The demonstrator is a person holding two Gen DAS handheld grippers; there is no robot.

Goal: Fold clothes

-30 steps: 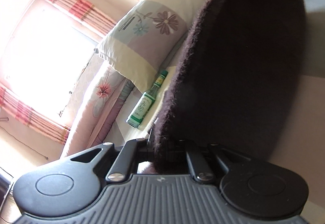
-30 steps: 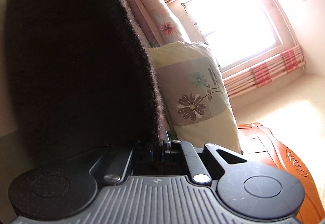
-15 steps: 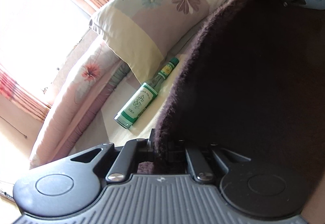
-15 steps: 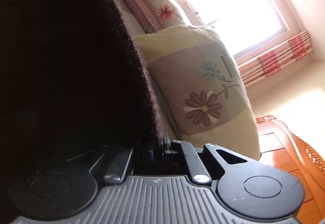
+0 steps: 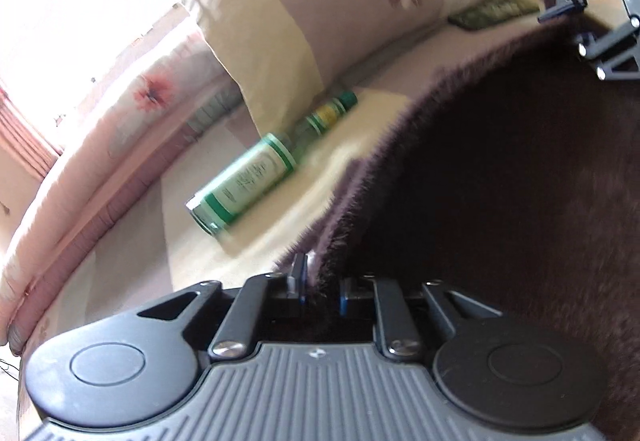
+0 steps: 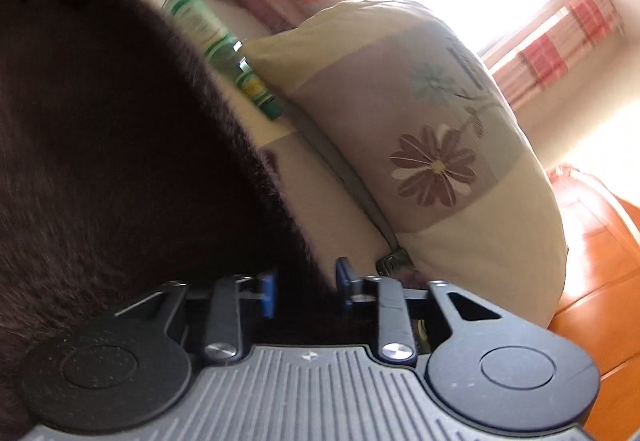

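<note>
Both tongs are opening, pads parted off the dark fuzzy garment (image 5: 500,201) edge between them: left tongs (image 5: 320,287), right tongs (image 6: 304,289). A green bottle (image 5: 248,181) lies beyond the left tongs.

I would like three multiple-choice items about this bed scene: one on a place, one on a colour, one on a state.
1. Where does the bottle lie?
A. on the floor
B. on the bed beside the flowered pillow
C. on top of the garment

2. What colour is the fuzzy garment?
A. dark brown
B. white
C. red

3. How does the bottle stand?
A. upright
B. on its side
C. hanging

Key:
1 B, it lies on the sheet against the pillow's edge.
2 A, the pile looks dark brown in both views.
3 B, its length lies flat along the sheet.
</note>
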